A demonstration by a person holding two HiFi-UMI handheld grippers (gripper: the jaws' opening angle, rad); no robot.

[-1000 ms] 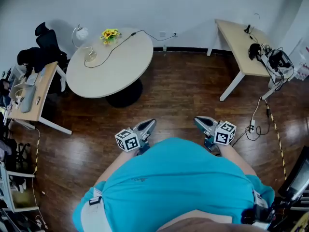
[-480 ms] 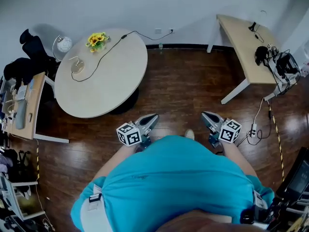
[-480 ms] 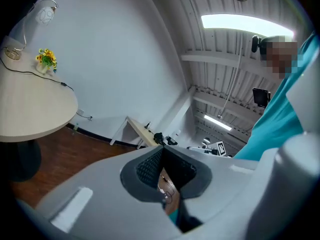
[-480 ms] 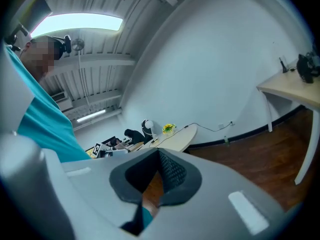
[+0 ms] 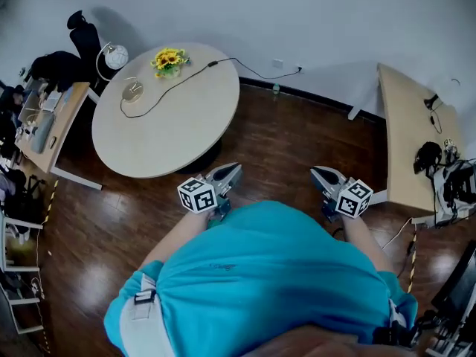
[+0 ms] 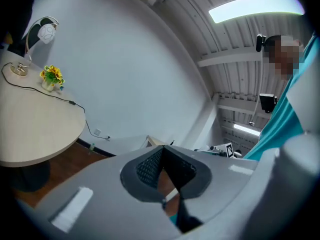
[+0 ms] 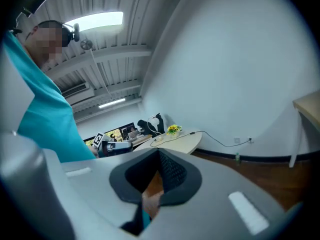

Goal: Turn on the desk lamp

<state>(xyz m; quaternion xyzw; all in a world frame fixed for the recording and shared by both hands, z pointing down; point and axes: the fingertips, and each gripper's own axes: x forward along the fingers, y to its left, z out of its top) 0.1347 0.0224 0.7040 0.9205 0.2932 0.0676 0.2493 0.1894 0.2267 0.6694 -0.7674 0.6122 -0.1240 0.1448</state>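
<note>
Left gripper (image 5: 236,168) and right gripper (image 5: 314,172) are closed, empty, far from the lamp (image 5: 113,56). Reaching could snag its cord (image 5: 213,64).

The desk lamp (image 5: 115,56) stands at the far left edge of the round surface (image 5: 171,125), with the flowers (image 5: 169,58) just right of it. A second desk (image 5: 405,147) stands well apart to the right.

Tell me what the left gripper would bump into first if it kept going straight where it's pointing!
Probably the white wall. The left gripper aims past the round table, which lies off to its left, and nothing else shows in its line. Depth is hard to judge, though.
</note>
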